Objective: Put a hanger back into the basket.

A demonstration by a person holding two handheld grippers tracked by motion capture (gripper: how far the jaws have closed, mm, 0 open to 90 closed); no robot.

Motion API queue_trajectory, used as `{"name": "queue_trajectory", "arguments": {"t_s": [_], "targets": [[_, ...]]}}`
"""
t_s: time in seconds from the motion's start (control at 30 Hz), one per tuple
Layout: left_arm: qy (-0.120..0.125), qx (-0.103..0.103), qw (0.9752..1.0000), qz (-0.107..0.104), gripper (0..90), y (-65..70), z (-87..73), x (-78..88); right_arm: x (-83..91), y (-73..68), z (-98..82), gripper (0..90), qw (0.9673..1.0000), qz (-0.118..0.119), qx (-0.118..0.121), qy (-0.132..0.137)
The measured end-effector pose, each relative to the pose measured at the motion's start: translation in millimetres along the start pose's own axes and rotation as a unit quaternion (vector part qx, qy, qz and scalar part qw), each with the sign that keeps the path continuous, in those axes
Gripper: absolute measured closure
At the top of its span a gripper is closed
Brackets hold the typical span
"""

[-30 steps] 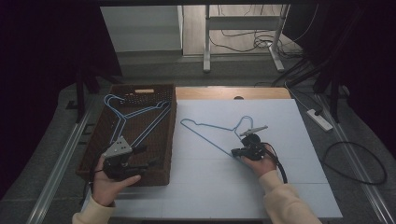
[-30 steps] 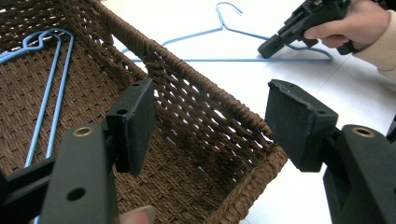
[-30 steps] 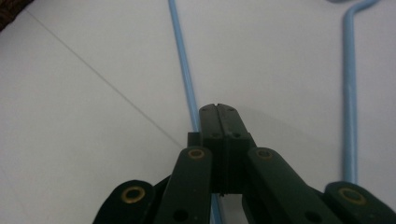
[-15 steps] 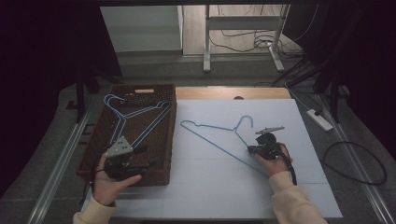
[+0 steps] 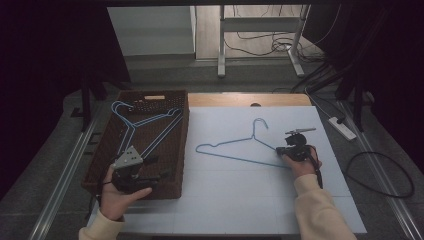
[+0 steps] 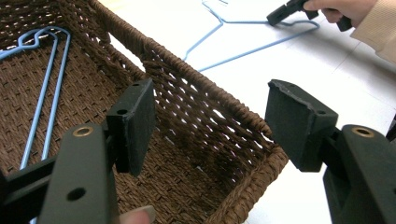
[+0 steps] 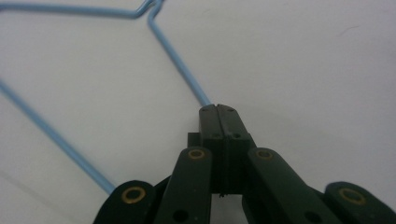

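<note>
On the white bench (image 5: 240,200), my right claw (image 5: 286,150) is pinched fully shut on the blue wire hanger (image 5: 235,150), gripping it at the right-hand corner where the sloped shoulder meets the long bottom wire. From that grip the hanger runs away to my left: its long axis lies across the bench, roughly level with the near edge and tilted a little, and its hook (image 5: 259,125) stands up toward the far side. In the right gripper view the shoulder wire (image 7: 177,56) comes straight out of my closed pads, while the bottom wire (image 7: 51,140) slants off beside them.

My left claw (image 5: 159,176) hangs over the near right corner of the brown wicker basket (image 5: 182,165), its jaws wide apart with nothing between them but the basket's woven rim (image 6: 205,98). It is well apart from the hanger on the bench, so my right hand is the nearer one and the one doing the work. More blue hangers (image 5: 145,125) lie in the basket, their long sides running along its length.

The hanger is thin, springy wire, light and flat on the bench. I judge that held at one corner it will droop and swing at its free end, so any carry toward the basket needs that far tip watched.
</note>
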State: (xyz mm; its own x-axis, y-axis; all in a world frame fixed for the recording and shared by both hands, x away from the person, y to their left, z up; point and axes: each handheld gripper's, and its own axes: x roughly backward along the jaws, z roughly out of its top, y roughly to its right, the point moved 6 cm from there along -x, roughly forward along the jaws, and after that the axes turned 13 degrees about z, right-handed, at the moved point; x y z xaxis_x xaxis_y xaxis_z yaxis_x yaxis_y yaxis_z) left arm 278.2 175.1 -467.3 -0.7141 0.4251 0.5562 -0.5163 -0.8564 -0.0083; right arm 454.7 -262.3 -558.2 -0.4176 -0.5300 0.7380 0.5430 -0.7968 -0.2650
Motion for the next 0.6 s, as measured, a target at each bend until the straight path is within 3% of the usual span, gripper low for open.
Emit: {"name": "queue_trajectory", "arguments": {"t_s": [0.1,0.13,0.23,0.33,0.5,0.6], "targets": [[0.0,0.0,1.0,0.0,34.2,0.2,0.3,-0.2,-1.2,1.3,2.7,90.0,1.0,0.003,-0.004,0.006],[0.0,0.0,1.0,0.0,34.2,0.2,0.3,-0.3,-2.0,-3.9,3.8,90.0,0.9998,0.017,-0.004,0.01],[-0.001,0.0,1.0,0.001,34.2,-0.5,0.0,-1.4,-6.8,-35.1,12.0,90.0,0.9983,0.048,0.03,0.011],[-0.002,-0.001,1.0,0.0,34.2,-0.2,-0.2,-2.1,-18.8,-72.8,21.2,90.0,0.9941,0.087,0.065,0.002],[-0.001,0.0,1.0,0.0,34.2,-1.1,-0.2,-1.1,-44.9,-111.1,28.7,90.0,0.9865,0.136,0.09,-0.014],[-0.001,0.002,1.0,0.0,34.2,-2.1,-0.9,-1.0,-62.3,-128.7,31.7,90.0,0.9829,0.151,0.102,-0.029]]}}
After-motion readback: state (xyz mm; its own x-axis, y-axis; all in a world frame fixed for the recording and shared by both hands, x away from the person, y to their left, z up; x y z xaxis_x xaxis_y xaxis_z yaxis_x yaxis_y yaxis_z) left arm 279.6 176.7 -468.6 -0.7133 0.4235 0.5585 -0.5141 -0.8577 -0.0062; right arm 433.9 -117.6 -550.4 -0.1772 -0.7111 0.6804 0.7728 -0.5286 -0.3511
